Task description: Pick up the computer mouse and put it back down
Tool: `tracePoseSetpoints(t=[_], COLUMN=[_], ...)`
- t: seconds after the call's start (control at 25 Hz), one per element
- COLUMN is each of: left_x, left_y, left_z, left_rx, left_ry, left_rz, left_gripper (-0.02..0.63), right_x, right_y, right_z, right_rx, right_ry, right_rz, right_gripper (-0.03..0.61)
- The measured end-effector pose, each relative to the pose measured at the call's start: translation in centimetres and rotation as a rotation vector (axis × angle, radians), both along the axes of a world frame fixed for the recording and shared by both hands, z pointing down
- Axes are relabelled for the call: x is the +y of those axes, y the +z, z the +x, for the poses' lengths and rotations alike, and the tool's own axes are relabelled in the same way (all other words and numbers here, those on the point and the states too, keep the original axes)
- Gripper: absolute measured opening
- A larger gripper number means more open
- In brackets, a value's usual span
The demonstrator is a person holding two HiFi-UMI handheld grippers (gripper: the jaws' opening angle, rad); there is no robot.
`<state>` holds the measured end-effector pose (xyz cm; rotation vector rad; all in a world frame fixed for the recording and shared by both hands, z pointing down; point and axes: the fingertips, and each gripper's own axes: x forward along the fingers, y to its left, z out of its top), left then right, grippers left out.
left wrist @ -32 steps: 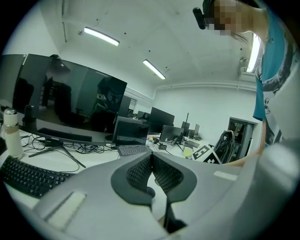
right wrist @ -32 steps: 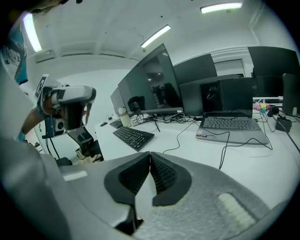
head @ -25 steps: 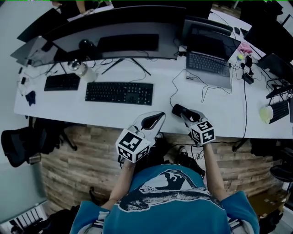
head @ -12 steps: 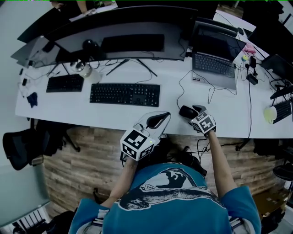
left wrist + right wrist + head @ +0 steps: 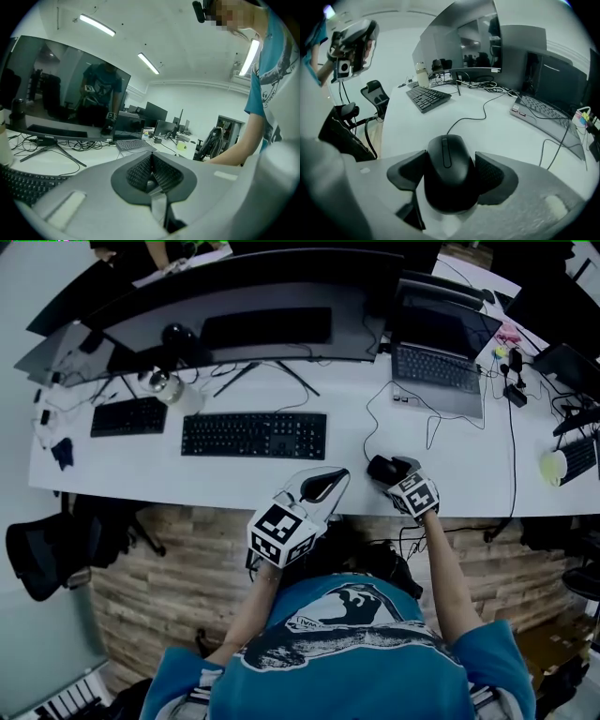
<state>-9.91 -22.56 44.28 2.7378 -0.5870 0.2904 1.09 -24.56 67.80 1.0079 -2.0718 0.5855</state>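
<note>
A black corded computer mouse (image 5: 449, 168) rests on the white desk (image 5: 234, 479) near its front edge, to the right of the big keyboard; the head view shows the mouse (image 5: 382, 468) too. My right gripper (image 5: 450, 174) points steeply down over it. Its dark pads (image 5: 407, 174) flank the mouse's two sides and the jaws stand wide, so the mouse lies between them without being squeezed. My left gripper (image 5: 151, 171) hovers at the desk's front edge, left of the mouse, with its ribbed pads pressed together and nothing in them. In the head view the left gripper (image 5: 319, 486) is beside the right gripper (image 5: 394, 472).
A black keyboard (image 5: 255, 435) lies left of the mouse and a smaller keyboard (image 5: 128, 415) further left. A wide curved monitor (image 5: 234, 296) and a laptop (image 5: 436, 367) stand behind. The mouse cable (image 5: 368, 432) runs back toward the monitor. A chair (image 5: 37, 554) stands at the lower left.
My right gripper has come down and forward with the mouse, which now rests on the desk. The left gripper has hardly moved.
</note>
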Motion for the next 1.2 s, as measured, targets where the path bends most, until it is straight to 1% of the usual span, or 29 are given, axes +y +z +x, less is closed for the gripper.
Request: tracePoseSetpoints(t=[0.12,0.28,0.48,0.6,0.92,1.2], left_x=[0.1,-0.2,-0.6,-0.4,1.0,2.4], left_y=[0.1,0.1,0.2,0.6,0.8,0.6], left_z=[0.1,0.0,-0.1,0.4,3.8,7.4], left_rx=[-0.001,0.001,0.000,-0.001,-0.002,-0.009], left_ry=[0.012,0.022,0.032,0.051,0.142,0.182], left_rz=[-0.001,0.005,0.003,-0.005,-0.017,-0.021], left_gripper=[0.015,0.015,0.015,0.015,0.015,0.015], right_x=[0.2,1.1,1.9,2.4,4.2,5.3], right_y=[-0.2,-0.8,-3.3,-5.1,-10.8,-16.7], right_z=[0.1,0.6,1.4,2.2,5.1,8.8], right_rx=[-0.051,-0.079,-0.136,-0.142,-0.179,-0.215], right_ry=[0.079,0.164,0.276,0.323,0.422,0.469], right_rz=[-0.004,0.013,0.064,0.110,0.219,0.343], right_gripper=[0.325,0.324,0.324,0.324,0.324,0.324])
